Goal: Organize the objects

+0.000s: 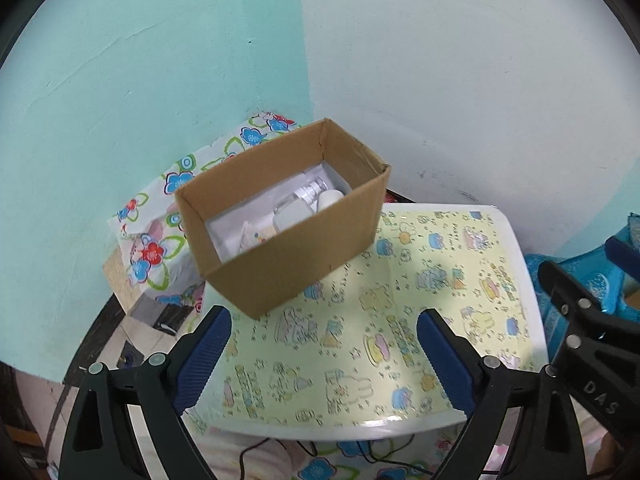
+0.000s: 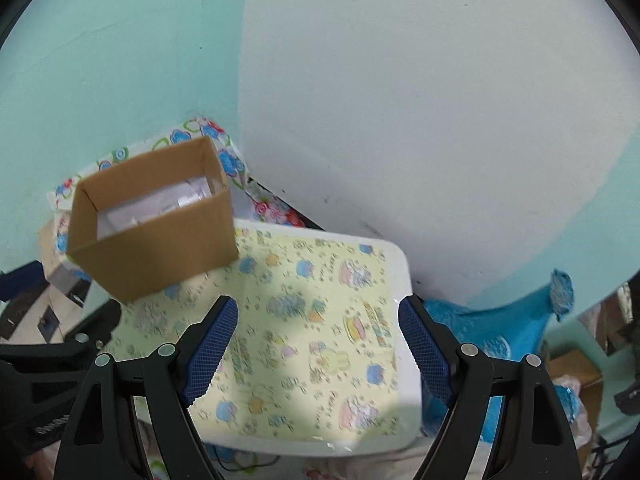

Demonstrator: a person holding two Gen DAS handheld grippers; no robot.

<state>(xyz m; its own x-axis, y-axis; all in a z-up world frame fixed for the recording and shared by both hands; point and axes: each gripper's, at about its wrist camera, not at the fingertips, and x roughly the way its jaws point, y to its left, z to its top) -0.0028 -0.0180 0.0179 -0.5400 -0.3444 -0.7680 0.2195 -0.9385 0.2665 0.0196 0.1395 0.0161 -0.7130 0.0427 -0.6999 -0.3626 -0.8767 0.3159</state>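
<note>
My left gripper (image 1: 324,356) and right gripper (image 2: 318,350) both hang with jaws spread and nothing between them. The box (image 1: 280,216) sits at the table's (image 1: 516,240) far left corner, with a bottle (image 1: 304,200) and small white items inside. The tabletop looks bare otherwise, so I judge the sorting nearly finished.

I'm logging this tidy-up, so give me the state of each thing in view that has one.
Cardboard box: top open, upright, holding items.
Clear bottle: lying inside the box.
Left gripper: open, empty.
Right gripper: open, empty.
Patterned tabletop: bare apart from the box.
</note>
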